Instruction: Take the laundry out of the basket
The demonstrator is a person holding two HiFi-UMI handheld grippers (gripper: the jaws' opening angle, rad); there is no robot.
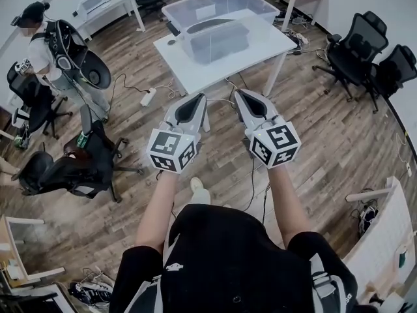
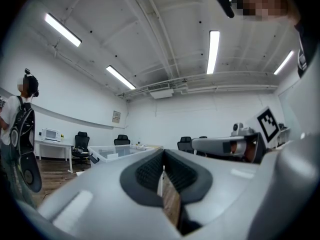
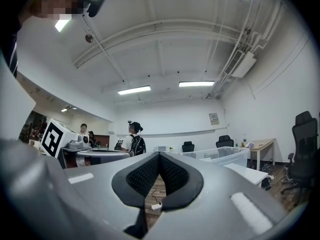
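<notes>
A clear plastic basket (image 1: 195, 8) stands on a white table (image 1: 189, 67) ahead of me, with dark grey laundry (image 1: 218, 41) lying inside it. My left gripper (image 1: 201, 97) and right gripper (image 1: 239, 94) hover side by side over the floor, short of the table's near edge. Both point toward the basket, both are shut, and nothing is between their jaws. The left gripper (image 2: 163, 155) has the basket (image 2: 117, 151) far off to its left in the left gripper view. In the right gripper view, the right gripper (image 3: 159, 155) has the basket (image 3: 220, 155) to its right.
A person with a backpack (image 1: 62, 51) stands at the left near black office chairs (image 1: 78, 162). More chairs (image 1: 361, 47) stand at the right. A power strip (image 1: 148, 97) and cables lie on the wooden floor by the table. Desks line the far wall.
</notes>
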